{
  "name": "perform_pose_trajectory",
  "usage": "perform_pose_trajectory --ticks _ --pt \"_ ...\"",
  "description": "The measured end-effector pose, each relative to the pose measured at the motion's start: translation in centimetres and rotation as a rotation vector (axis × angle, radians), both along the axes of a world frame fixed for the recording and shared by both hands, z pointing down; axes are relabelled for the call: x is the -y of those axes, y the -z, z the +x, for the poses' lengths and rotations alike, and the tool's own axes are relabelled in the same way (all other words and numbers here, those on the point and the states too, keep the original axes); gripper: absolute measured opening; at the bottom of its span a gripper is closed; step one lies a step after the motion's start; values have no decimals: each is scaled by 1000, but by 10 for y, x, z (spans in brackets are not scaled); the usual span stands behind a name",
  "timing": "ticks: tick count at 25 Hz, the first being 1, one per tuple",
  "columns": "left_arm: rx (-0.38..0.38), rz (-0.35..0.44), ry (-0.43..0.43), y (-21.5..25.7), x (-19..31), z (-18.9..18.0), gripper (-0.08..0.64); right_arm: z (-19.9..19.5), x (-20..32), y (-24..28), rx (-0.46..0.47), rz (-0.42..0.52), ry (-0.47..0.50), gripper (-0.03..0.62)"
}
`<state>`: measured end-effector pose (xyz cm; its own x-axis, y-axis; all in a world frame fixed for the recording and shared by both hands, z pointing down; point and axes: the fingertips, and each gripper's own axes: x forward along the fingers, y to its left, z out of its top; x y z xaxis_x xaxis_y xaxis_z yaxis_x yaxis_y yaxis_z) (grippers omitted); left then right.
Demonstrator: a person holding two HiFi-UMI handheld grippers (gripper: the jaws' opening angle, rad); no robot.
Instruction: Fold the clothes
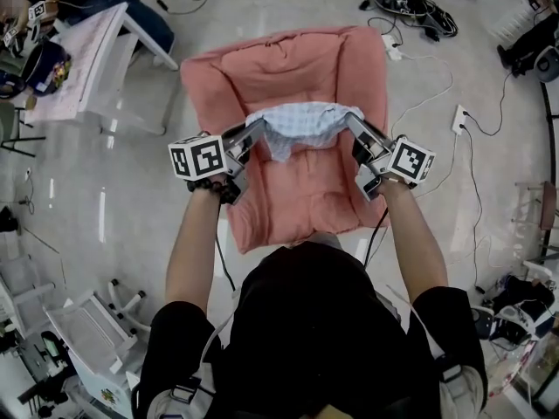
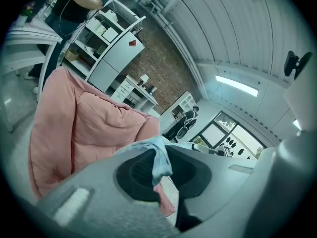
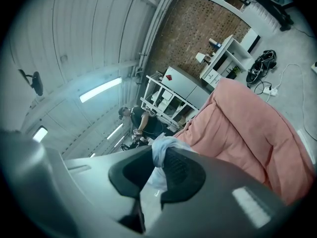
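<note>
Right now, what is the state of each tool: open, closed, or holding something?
Left tool: closed, holding one end of the cloth.
Right tool: closed, holding the other end of the cloth.

Black short-sleeved shirt. Left gripper and right gripper: grey housings, black ribbed pads, white cube with black square markers behind each. Thin black cable below left gripper.

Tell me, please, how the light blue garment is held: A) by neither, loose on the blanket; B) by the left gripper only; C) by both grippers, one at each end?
C: the left gripper and the right gripper each clamp one end of the garment, stretched between them.
</note>
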<state>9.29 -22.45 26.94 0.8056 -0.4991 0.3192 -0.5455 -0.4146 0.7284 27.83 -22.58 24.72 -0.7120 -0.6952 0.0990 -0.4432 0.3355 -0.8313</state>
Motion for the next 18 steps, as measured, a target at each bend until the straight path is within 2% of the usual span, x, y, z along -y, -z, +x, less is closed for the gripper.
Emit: perform_pose_trajectory --ticks 4,8,14,18 --pt "5 -24 1 -16 -2 0 35 -7 -1 -12 23 -19 13 40" --pt "3 -72 7 -46 -29 3 35 -4 -25 -41 16 -67 14 40" --pt "-2 -158 11 -98 -110 7 35 5 -105 -93 -15 -170 -2 41" --pt "17 -191 -1 -128 -164 11 35 10 -163 -127 11 -236 -22 40"
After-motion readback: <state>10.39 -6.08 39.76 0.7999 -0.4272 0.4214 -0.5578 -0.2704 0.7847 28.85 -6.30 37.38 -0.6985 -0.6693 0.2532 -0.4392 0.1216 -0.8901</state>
